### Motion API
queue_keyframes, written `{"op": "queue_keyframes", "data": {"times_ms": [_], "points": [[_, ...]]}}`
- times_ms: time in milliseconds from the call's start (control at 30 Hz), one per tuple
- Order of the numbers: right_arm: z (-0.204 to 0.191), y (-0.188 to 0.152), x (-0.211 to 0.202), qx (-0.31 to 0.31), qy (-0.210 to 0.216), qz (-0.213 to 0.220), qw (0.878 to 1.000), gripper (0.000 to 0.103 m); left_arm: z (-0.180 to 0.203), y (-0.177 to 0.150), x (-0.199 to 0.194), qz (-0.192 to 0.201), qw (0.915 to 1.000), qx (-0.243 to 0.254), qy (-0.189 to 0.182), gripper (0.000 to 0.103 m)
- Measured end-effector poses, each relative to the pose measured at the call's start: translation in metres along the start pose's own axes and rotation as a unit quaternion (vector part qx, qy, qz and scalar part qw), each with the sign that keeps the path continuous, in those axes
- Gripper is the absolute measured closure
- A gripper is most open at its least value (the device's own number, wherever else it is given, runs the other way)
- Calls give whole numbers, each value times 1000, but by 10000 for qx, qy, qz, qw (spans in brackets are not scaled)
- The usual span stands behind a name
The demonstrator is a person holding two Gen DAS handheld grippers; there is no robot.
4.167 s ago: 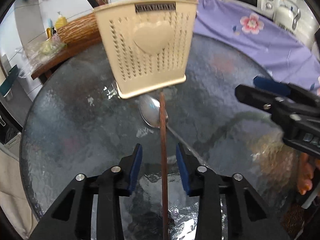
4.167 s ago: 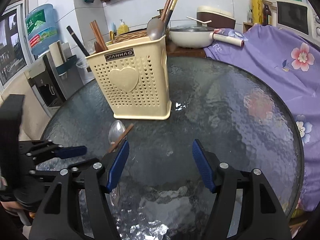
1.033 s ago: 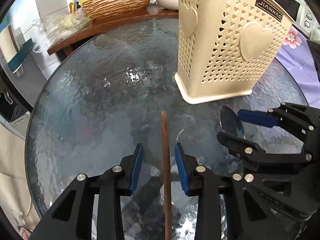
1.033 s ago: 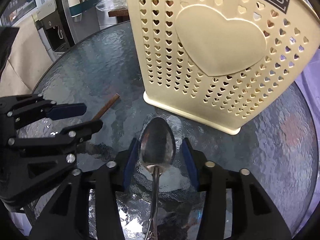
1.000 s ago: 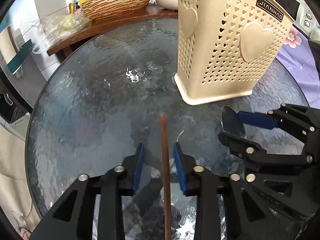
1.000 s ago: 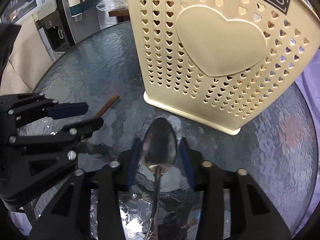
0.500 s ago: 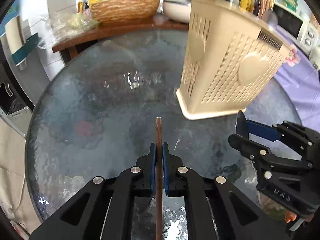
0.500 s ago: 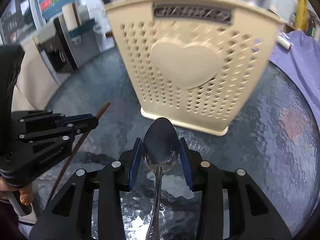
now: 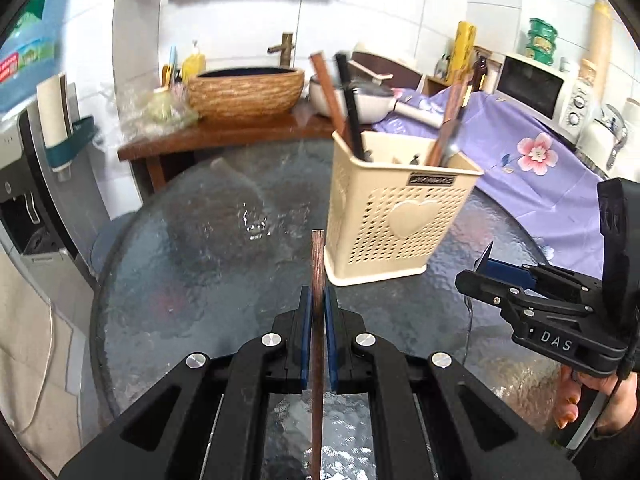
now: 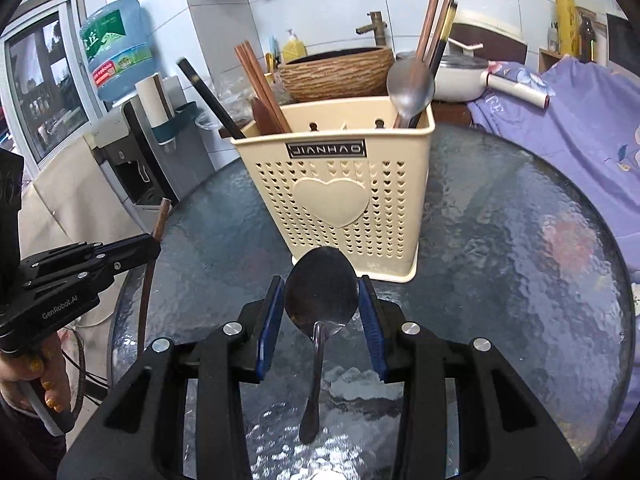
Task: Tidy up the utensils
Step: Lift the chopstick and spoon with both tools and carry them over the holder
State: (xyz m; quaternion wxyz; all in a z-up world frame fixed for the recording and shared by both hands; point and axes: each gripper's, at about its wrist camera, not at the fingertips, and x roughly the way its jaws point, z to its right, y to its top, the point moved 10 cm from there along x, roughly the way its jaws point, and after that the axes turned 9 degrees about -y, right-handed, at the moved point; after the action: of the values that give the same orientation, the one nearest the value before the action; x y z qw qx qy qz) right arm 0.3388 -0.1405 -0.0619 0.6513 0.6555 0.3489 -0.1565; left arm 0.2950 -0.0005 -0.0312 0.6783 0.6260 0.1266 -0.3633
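My left gripper [image 9: 317, 300] is shut on a brown wooden chopstick [image 9: 318, 264], lifted off the round glass table [image 9: 192, 264]; the stick's tip points toward the cream perforated utensil holder [image 9: 394, 220]. In the right wrist view my right gripper [image 10: 322, 302] is shut on the bowl of a metal spoon [image 10: 322, 292], its handle hanging back toward the camera. The utensil holder [image 10: 334, 204] stands just beyond, with several chopsticks and another spoon [image 10: 410, 84] upright inside. The left gripper [image 10: 154, 246] with the chopstick [image 10: 158, 222] shows at the left there; the right gripper [image 9: 486, 272] shows at the right in the left wrist view.
A woven basket [image 9: 246, 88] and a white pan [image 9: 360, 100] sit on a wooden counter behind the table. A purple flowered cloth [image 9: 532, 160] covers the right side, with a microwave [image 9: 540, 88] behind. A water dispenser [image 10: 116, 40] stands at the left.
Both grippers have risen from the tabletop, the left with the chopstick after closing on it, the right with the spoon. The holder's open top has come into view.
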Motion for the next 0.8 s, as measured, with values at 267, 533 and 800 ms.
{"op": "queue_keyframes", "data": {"times_ms": [267, 533, 800], "points": [[-5, 1, -22, -137, -44, 134, 9998, 65, 21, 3, -20, 233, 9995, 165, -160, 97], [-7, 11, -38, -114, 69, 308, 9994, 65, 36, 14, -31, 456, 9981, 272, -308, 97], [-5, 54, -66, -52, 61, 882, 9961, 65, 52, 56, -47, 835, 9950, 249, -492, 97]]}}
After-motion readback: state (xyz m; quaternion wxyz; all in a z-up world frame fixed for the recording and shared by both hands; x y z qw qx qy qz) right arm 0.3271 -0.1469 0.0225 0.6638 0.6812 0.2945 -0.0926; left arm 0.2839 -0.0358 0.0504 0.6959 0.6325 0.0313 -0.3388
